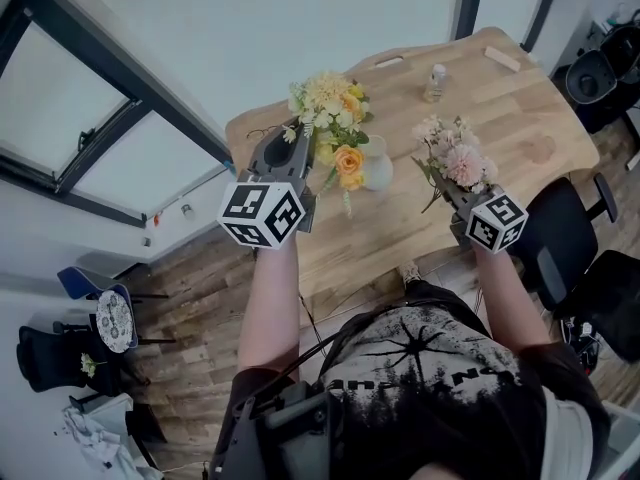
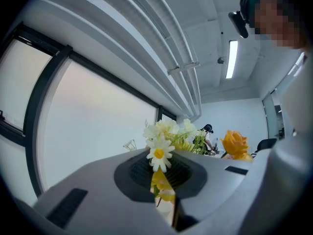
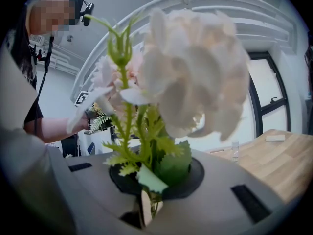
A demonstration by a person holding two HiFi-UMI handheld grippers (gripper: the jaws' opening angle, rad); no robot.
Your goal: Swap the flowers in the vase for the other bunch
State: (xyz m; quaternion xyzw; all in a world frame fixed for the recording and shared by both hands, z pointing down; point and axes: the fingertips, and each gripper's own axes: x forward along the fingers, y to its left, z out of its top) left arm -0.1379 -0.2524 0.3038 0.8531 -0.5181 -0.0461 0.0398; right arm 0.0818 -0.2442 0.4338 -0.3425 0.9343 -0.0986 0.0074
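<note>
Pale wood worktop [image 1: 500, 118] fills the upper middle of the head view, with dark window frames [image 1: 95, 153] off at 9 o'clock. One white vase [image 1: 380, 168] stands near its front edge, between the two tools. The left tool [image 2: 165, 207] has its jaws closed tight on the stems of one yellow-and-white bunch [image 1: 330, 108]. The blooms stand above the jaws and the stems run down through the slit. Seen from above, the bunch sits at 10 o'clock of the vase; whether its stems are clear of the mouth I cannot tell. The right tool [image 3: 146, 207] is likewise clamped on one pink bunch [image 1: 458, 158] at 3 o'clock of the vase, heads up, stem ends trailing toward 7 o'clock. One small clear bottle [image 1: 436, 81] and one wooden block [image 1: 503, 59] sit on the far side, at 12 and 1 o'clock.
</note>
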